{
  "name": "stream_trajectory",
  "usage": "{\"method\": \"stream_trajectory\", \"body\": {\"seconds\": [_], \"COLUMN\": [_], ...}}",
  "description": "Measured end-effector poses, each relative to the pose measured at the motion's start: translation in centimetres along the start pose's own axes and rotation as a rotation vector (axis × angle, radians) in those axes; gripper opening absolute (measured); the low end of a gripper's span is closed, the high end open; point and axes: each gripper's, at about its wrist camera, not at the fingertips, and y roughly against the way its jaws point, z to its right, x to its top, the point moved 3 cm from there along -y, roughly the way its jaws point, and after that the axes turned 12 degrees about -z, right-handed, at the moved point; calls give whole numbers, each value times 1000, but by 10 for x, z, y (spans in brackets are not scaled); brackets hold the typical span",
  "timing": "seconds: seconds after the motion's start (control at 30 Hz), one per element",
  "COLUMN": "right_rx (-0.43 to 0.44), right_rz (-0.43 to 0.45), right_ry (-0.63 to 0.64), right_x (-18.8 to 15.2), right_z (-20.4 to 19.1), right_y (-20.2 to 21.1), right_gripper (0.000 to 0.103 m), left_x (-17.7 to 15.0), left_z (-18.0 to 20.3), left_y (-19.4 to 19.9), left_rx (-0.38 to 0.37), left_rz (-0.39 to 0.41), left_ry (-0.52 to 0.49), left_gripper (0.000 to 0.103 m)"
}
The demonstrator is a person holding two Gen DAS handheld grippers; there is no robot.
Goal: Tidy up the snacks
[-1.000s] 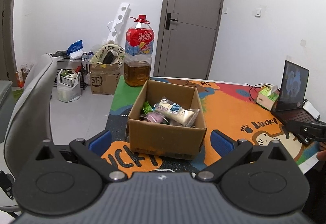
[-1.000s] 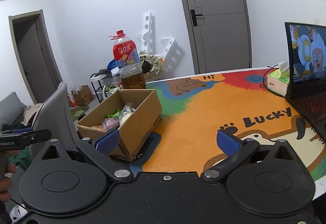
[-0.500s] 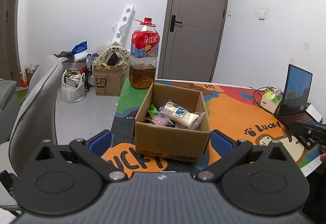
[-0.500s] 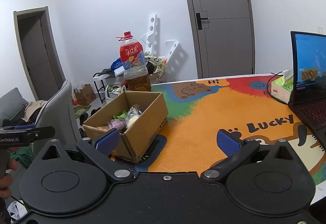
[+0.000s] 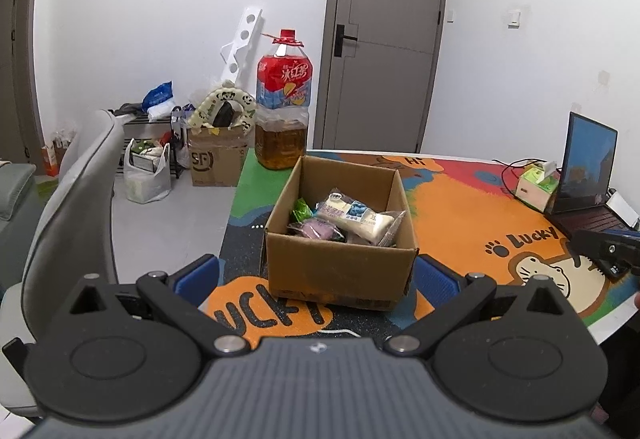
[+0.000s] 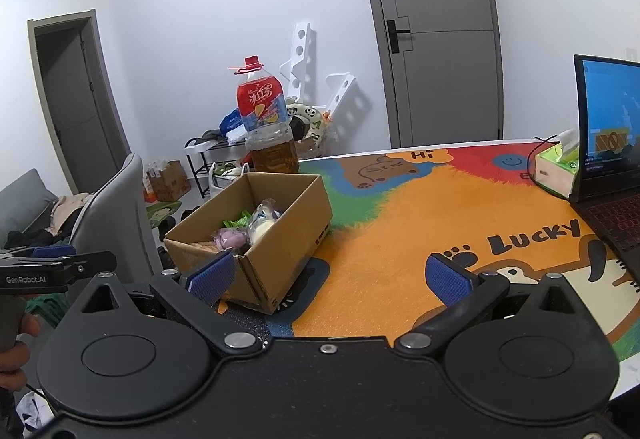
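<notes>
the left gripper [image 5: 318, 275] hung wide open with nothing between its blue pads, and the cardboard box [image 5: 340, 267] sat straight ahead of it on the cartoon table mat [image 5: 460, 215], framed by the two fingers without touching either. inside the box, a white bread roll in clear wrap with a blue label [image 5: 356, 217] lay across the top, a purple packet [image 5: 318, 230] sat nearer the gripper, and a green packet [image 5: 302, 209] was tucked to the left. beyond the box stood a big red-labelled iced tea bottle [image 5: 283, 119]. the right gripper [image 6: 330, 277] was spread just as wide and held nothing; from it the box lay ahead and to the left, its near corner just past the left pad [image 6: 212, 277]. a tissue box [image 6: 557, 167] and an open laptop [image 6: 608, 159] sat far off to its right.
</notes>
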Motion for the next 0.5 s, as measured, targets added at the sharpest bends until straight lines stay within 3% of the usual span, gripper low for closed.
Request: {"method": "stream_trajectory", "body": {"seconds": [0.5], "right_rx": [-1], "right_rz": [-12], "right_ry": [-3], "right_x": [1], "right_z": [0], "right_y": [0], "right_gripper": [103], "left_x": [0], "left_z": [-1], "left_y": [0], "left_rx": [-3], "left_rz": [-4], "left_ry": [6], "left_gripper": [103]}}
